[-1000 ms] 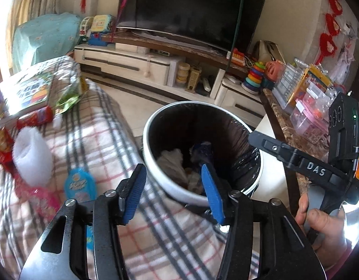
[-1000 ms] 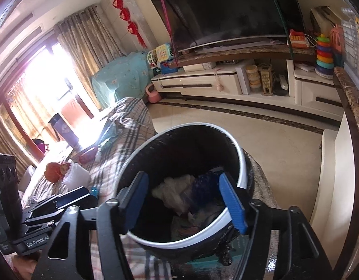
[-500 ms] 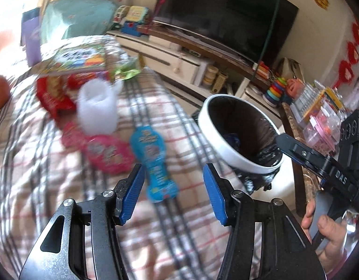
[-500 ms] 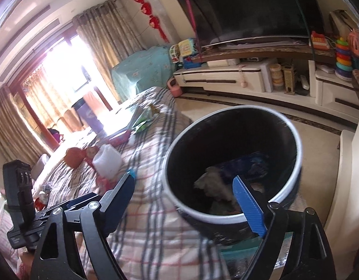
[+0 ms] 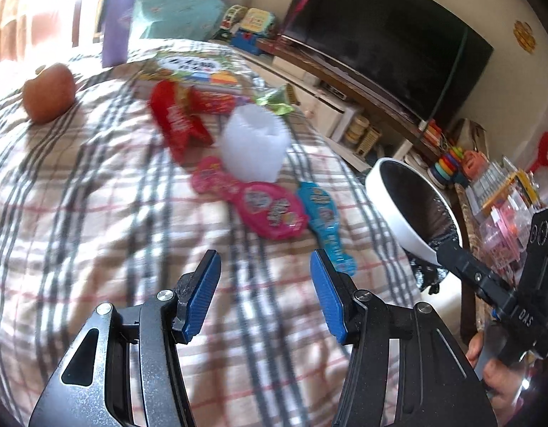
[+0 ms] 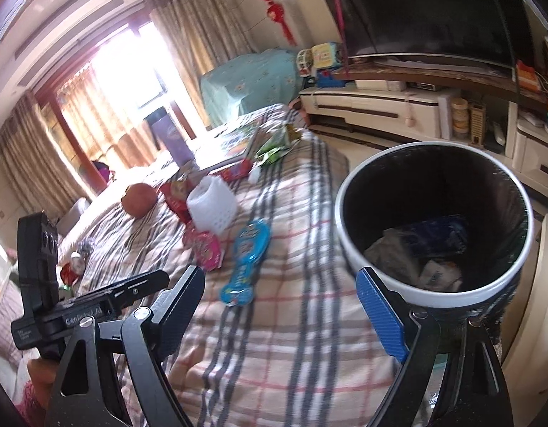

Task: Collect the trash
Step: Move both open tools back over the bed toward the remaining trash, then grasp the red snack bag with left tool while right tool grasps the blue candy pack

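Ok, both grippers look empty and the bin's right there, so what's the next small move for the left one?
Probably ease the left hand-held gripper forward and down onto the blue wrapper. Its jaws are open and empty, and that wrapper is the nearest piece of trash on the plaid blanket, lying just ahead of the right-side finger, beside the pink wrapper and close to the bin.

Black handheld grippers with blue ribbed pads

The left gripper [image 5: 263,293] has grey-black linkage arms, silver screws and blue ribbed fingertips [image 5: 202,295]; the right gripper [image 6: 281,315] matches it, and a bare hand [image 5: 494,373] shows at lower right beneath white "DAS" lettering.
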### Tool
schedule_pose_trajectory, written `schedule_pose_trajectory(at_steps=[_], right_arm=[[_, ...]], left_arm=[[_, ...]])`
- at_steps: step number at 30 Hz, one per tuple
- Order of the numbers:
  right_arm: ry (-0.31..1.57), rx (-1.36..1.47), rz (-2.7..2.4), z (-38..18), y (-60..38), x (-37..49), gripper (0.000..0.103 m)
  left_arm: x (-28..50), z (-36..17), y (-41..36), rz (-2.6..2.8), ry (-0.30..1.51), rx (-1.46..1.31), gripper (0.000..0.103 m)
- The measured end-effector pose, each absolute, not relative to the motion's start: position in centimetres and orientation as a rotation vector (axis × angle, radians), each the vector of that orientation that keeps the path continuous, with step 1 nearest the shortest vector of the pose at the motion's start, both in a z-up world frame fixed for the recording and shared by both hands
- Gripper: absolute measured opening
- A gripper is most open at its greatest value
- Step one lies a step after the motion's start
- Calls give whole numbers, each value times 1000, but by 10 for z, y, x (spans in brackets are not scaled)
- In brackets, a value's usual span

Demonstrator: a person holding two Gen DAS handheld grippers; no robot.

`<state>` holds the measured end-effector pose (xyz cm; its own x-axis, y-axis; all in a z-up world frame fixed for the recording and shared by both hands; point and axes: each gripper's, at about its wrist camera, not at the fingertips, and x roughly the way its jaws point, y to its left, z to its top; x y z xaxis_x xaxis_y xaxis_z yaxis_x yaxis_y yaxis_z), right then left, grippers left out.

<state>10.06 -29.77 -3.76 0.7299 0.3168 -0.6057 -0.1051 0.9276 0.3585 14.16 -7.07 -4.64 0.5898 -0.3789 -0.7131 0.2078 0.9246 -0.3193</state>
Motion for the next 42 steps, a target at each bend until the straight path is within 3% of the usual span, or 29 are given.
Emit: schedule_pose_trajectory(at_steps=[28,42], right_arm=[[787,243,307,-56,-246,134,87],[854,241,304,-77,-245,155,63]], left_arm=[[174,-55,-13,-229,880,-258,53],[227,-50,-14,-204,853,-240,55]])
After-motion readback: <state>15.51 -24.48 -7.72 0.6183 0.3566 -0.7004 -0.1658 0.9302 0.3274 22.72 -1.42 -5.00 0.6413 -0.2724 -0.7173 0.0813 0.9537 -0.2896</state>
